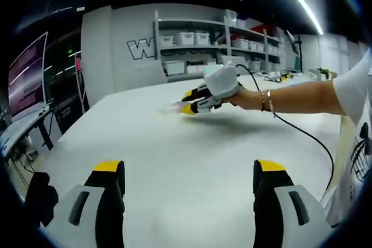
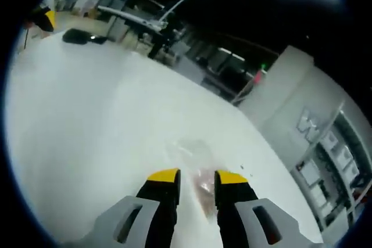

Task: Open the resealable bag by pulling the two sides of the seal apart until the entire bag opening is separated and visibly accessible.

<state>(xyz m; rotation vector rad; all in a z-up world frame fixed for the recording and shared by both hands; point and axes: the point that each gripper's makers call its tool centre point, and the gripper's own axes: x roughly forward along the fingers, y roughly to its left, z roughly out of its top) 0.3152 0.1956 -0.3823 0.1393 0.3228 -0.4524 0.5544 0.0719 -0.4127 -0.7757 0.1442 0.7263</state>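
We see the broad white table [image 1: 174, 143], smooth and matte, in both views; the left gripper view adds a grey wall with shelving [image 1: 215, 45] full of white bins and a monitor [image 1: 26, 76] at the table's far edge, while the right gripper view looks across the tabletop toward dark desks and ceiling lights. In the left gripper view a person's forearm [image 1: 302, 97] with a bracelet reaches in, holding the right gripper [image 1: 187, 101] down near the table surface, a black cable trailing from it. The left gripper [image 1: 190, 172] hovers over bare table, its black, yellow-tipped jaws spread wide with nothing between them. The resealable bag [image 2: 195, 161], thin, clear and glossy, lies flat on the table just ahead of the right gripper's narrowly parted jaws; whether they pinch its edge we cannot tell. Its outline is too faint to give its long axis.
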